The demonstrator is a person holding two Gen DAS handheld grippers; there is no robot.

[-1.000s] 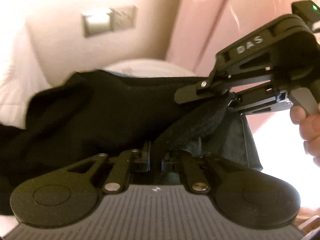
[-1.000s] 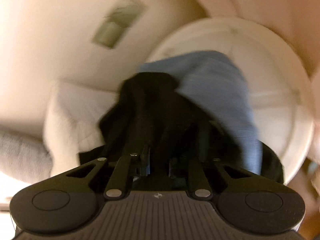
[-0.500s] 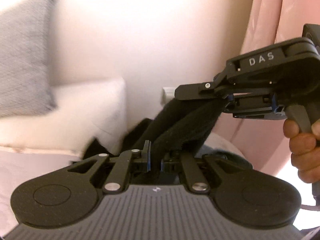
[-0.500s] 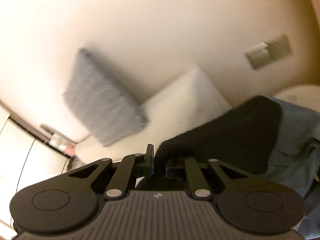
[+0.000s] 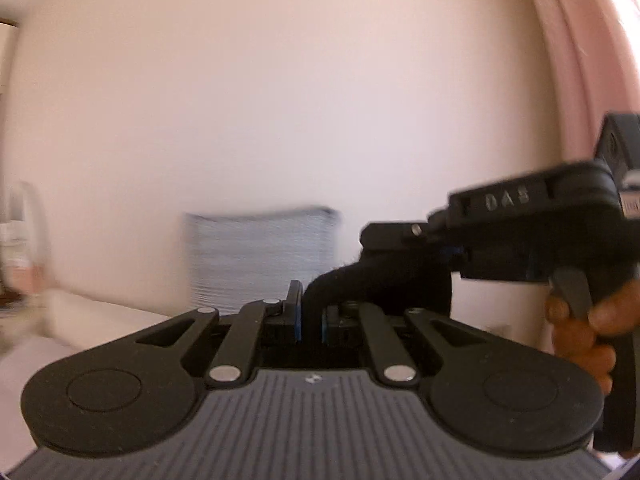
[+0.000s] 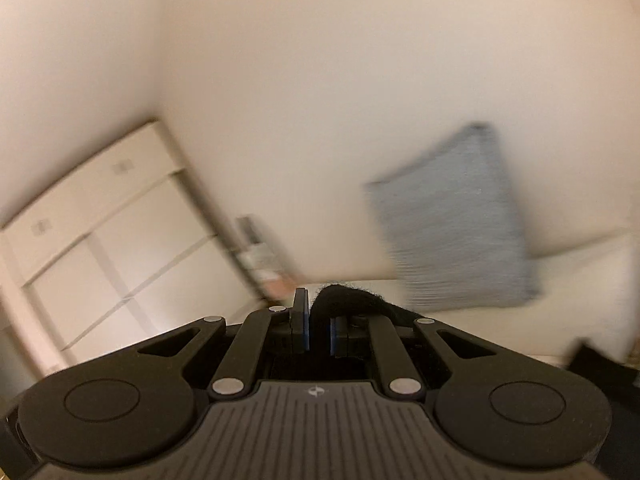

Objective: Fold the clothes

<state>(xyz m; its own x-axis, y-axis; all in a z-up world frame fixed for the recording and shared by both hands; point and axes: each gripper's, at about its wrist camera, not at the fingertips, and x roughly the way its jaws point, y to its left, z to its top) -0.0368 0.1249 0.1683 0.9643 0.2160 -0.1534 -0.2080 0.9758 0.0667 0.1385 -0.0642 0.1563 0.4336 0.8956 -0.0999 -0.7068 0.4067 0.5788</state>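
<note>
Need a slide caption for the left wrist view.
Both grippers, left gripper and right gripper, pinch a black garment before a grey cushion.

Black garment (image 5: 384, 280): body hidden below both grippers; grey cushion (image 6: 460, 220) and 9 o'clock shelf items (image 5: 20, 248) motion-blurred.

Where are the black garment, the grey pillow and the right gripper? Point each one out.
black garment (image 5: 360, 280), left wrist view, on the fold stretched between both grippers.
grey pillow (image 6: 460, 224), right wrist view, on its striped face.
right gripper (image 6: 319, 330), right wrist view, between its fingertips.
</note>
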